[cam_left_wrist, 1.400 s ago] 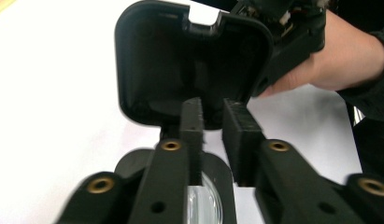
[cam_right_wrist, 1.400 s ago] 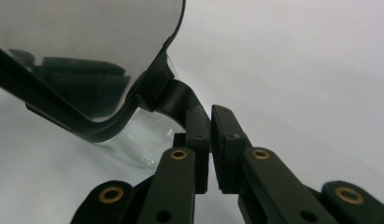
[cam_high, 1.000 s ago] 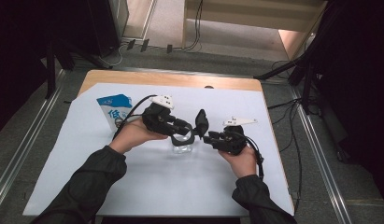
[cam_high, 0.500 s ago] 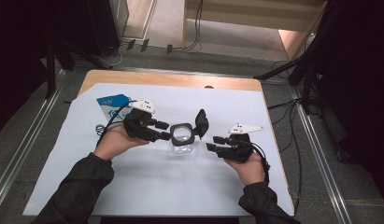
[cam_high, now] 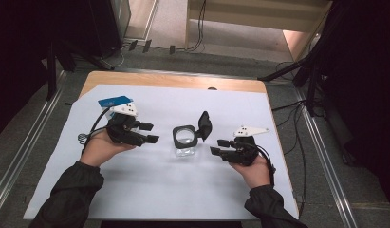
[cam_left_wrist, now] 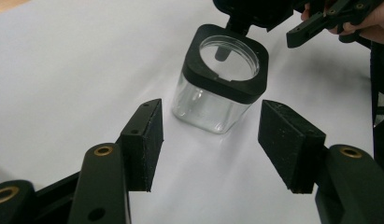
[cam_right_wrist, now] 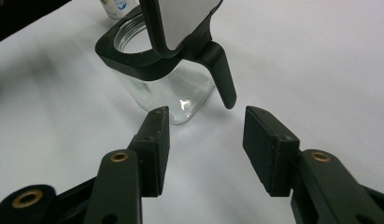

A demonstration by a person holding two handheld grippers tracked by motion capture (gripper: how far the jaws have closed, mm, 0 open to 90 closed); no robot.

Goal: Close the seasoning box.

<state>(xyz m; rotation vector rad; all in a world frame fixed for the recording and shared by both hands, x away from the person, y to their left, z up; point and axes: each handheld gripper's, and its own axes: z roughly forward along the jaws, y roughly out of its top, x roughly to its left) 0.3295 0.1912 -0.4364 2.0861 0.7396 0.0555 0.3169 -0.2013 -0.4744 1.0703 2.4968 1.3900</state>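
Flanking the lidded glass jar (cam_high: 185, 141), both grippers' jaws gape, holding nothing.

no readable text, labels or numbers

The jar (cam_high: 185, 141) stands mid-table (cam_high: 150, 190) between the left hand-held gripper (cam_high: 147, 133) and the right hand-held gripper (cam_high: 218, 147).

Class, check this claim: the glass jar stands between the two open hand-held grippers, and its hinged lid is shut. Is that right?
Not quite. The jar does stand between the left hand-held gripper and the right hand-held gripper, both open, but its lid is flipped up, not shut. The high view shows the open mouth.
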